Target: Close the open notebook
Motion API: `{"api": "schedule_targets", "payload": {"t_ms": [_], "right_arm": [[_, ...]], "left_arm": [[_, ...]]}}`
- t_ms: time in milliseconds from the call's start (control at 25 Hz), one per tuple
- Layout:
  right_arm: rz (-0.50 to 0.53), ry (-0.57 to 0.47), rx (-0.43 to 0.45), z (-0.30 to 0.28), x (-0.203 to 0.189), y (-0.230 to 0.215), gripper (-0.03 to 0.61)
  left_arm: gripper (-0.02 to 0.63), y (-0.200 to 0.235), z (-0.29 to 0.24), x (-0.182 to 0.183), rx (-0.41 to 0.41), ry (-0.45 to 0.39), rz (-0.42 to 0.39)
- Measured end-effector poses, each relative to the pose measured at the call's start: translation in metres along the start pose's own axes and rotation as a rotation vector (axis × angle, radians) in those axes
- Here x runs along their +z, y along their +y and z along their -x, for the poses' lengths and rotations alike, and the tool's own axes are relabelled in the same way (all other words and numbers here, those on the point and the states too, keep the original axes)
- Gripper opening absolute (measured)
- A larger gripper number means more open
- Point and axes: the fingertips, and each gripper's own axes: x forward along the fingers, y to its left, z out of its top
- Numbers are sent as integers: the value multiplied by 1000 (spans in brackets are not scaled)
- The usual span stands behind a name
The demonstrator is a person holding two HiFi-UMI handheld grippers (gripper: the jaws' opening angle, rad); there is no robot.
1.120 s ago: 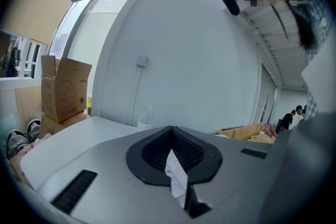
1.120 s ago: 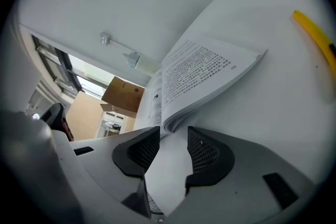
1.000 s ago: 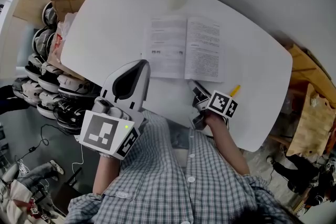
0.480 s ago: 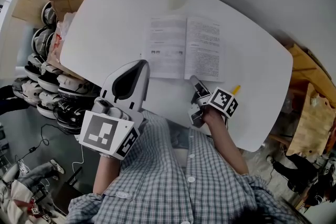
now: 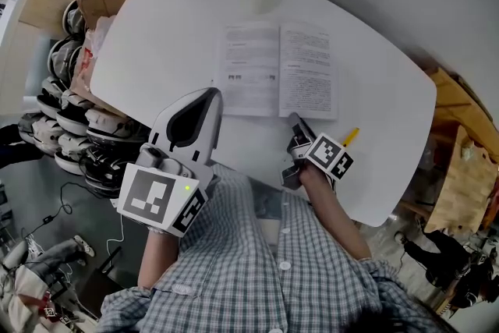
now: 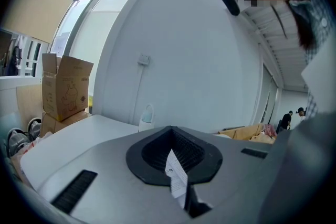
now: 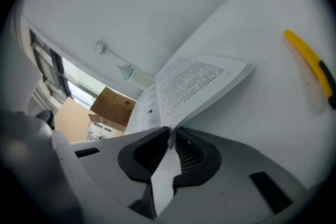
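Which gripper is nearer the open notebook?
Right. The right gripper, jaws just closing, pinches the near right page edge of the notebook; the left gripper is held short of its near left corner.

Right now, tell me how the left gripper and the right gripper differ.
The right gripper has its fingers, which have just been closing, on the near right corner of the notebook; the left gripper grips nothing. The right gripper is low over the table; the left gripper hangs raised at its near edge. Both point toward the notebook.
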Motion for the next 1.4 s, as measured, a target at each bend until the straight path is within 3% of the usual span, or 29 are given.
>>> {"api": "schedule_targets", "payload": {"t_ms": [440,760,920,1160,1400], "right_arm": [[367,-20,-44,4,-2,21,32],[844,-6,-102,5,-6,41,31],[1030,17,-122,3,-11,47,31],[1202,41,-125,0,-19,55,31],[1259,61,-100,-2,-24,62,31]], "left_arm": [[5,3,4,1,8,-11,2],[5,4,9,4,22,-19,3],[5,4,9,4,25,-22,3],[5,4,9,2,29,-21,6],[6,3,8,3,29,-19,8]]}}
